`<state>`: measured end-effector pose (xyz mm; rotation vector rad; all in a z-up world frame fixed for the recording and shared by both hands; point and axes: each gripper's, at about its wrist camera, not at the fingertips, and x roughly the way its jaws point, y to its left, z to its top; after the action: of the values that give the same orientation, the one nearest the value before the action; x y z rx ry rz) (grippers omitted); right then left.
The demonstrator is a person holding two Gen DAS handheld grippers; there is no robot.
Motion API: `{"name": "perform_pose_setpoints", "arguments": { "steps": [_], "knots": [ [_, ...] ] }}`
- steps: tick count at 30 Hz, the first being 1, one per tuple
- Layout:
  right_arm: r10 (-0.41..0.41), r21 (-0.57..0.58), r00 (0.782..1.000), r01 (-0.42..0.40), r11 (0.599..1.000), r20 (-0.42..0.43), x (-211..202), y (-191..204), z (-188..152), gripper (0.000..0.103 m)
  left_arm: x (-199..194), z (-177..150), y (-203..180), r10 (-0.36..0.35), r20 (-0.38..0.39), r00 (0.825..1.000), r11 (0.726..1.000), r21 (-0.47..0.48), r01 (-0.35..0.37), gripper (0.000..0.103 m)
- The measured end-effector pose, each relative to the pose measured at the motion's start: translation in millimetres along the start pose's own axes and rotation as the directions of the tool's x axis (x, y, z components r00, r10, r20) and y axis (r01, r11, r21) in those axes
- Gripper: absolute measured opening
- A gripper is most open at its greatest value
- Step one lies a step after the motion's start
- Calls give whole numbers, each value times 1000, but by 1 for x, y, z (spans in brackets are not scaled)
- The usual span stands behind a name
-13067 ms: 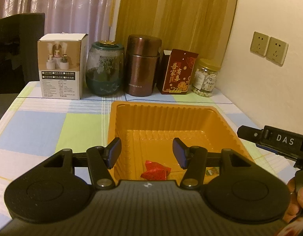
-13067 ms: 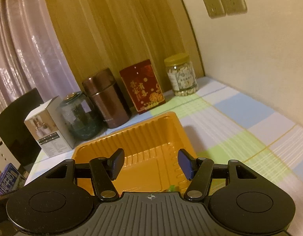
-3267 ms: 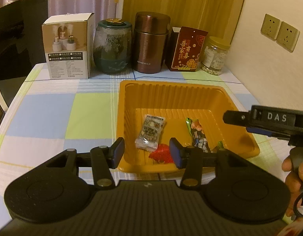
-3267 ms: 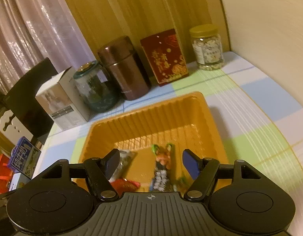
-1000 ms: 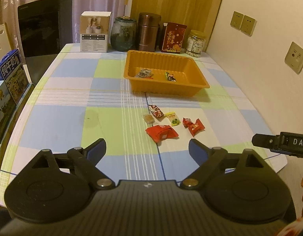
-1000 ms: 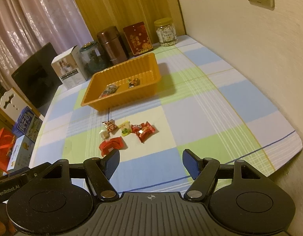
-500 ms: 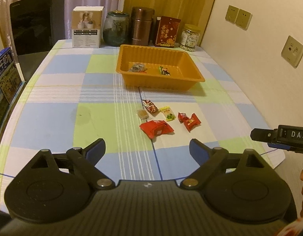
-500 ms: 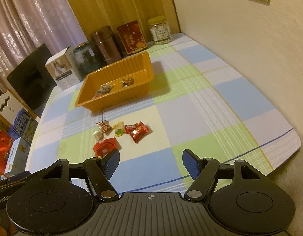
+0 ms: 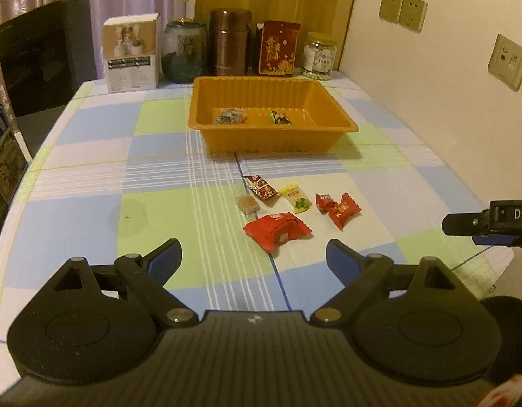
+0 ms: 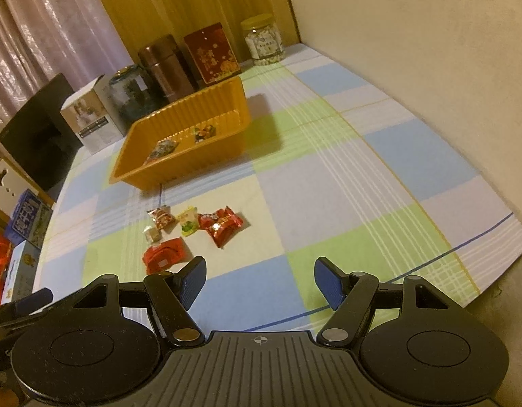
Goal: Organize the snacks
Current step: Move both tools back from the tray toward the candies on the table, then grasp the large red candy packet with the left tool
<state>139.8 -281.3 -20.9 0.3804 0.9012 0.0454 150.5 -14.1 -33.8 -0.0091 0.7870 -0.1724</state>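
Observation:
An orange tray (image 9: pixel 271 137) (image 10: pixel 132 173) stands mid-table with two wrapped snacks inside. In front of it several loose snacks lie on the checked cloth: a big red packet (image 9: pixel 277 231) (image 10: pixel 164 255), a red twisted candy (image 9: pixel 337 206) (image 10: pixel 220 223), a yellow-green sachet (image 9: pixel 296 197) (image 10: pixel 188 221), a small red-brown packet (image 9: pixel 261 186) (image 10: pixel 162 217) and a tan sweet (image 9: pixel 247 204) (image 10: pixel 151 234). My left gripper (image 9: pixel 254 256) is open, empty, just short of the big red packet. My right gripper (image 10: pixel 260 278) is open, empty, right of the pile; its side (image 9: pixel 488 222) shows in the left wrist view.
A white box (image 9: pixel 130 52), a green glass jar (image 9: pixel 183 52), a brown canister (image 9: pixel 229 45), a red box (image 9: pixel 277 49) and a clear jar of sweets (image 9: pixel 318 56) line the table's far edge. A wall with sockets runs along the right. Boxes (image 10: pixel 25 224) stand off the left edge.
Both grippers have come down and forward toward the loose snacks, which now look larger and nearer. Jaws stand as wide as before; nothing was picked up.

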Motion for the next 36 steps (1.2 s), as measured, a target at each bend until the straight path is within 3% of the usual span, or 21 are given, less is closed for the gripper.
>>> {"name": "perform_pose_setpoints", "arguments": {
  "steps": [8,20,29,36],
  "knots": [
    [-35,38,999,35,999,7,28,-3,4,70,44,6,-2,-53,-104,993,994,85,62,88],
    [-35,55,999,37,998,-34,71,-1,4,70,98,17,1,-63,-139,988,971,221,93,78],
    [-34,61,998,37,997,-48,91,1,5,70,127,25,-5,-114,-160,980,939,306,159,71],
    [-34,64,998,38,997,-58,99,2,4,70,145,25,-10,-146,-211,966,920,330,211,55]
  ]
}}
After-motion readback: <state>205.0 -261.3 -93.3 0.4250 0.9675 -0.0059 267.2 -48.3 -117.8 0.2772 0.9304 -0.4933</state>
